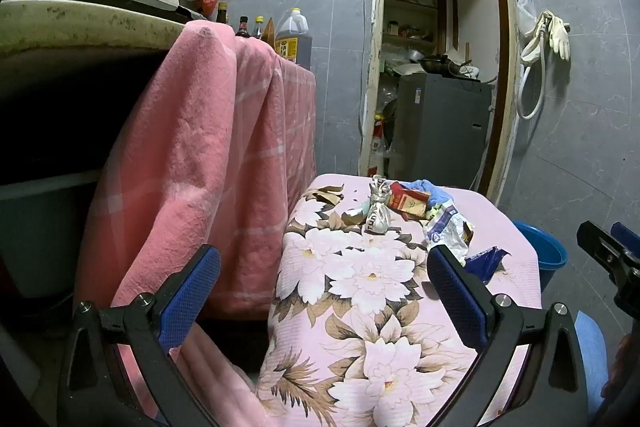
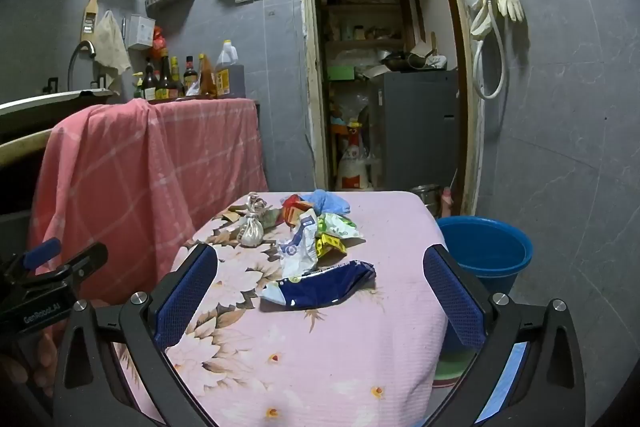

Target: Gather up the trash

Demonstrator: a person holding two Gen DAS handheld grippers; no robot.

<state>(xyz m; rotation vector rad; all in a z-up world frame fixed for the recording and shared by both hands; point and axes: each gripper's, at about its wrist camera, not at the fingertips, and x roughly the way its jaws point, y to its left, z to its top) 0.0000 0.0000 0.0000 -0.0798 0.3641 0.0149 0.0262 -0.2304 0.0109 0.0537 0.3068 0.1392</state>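
Note:
A small table under a pink floral cloth (image 2: 320, 339) (image 1: 360, 307) carries a heap of trash at its far end. In the heap are a dark blue wrapper (image 2: 320, 287) (image 1: 484, 261), a white crumpled packet (image 2: 298, 247) (image 1: 446, 229), a knotted silver bag (image 2: 250, 231) (image 1: 376, 215), a red carton (image 2: 294, 211) (image 1: 408, 203), a blue glove (image 2: 330, 201) and green and yellow wrappers (image 2: 334, 233). My right gripper (image 2: 320, 283) is open above the near side of the table, with the blue wrapper between its fingers. My left gripper (image 1: 324, 287) is open over the table's left edge, empty.
A blue bucket (image 2: 486, 253) (image 1: 548, 251) stands on the floor right of the table. A pink towel (image 1: 200, 163) hangs over the counter on the left, with bottles (image 2: 180, 75) on top. An open doorway (image 2: 384, 67) lies behind. The right gripper's body (image 1: 612, 259) shows at the left view's right edge.

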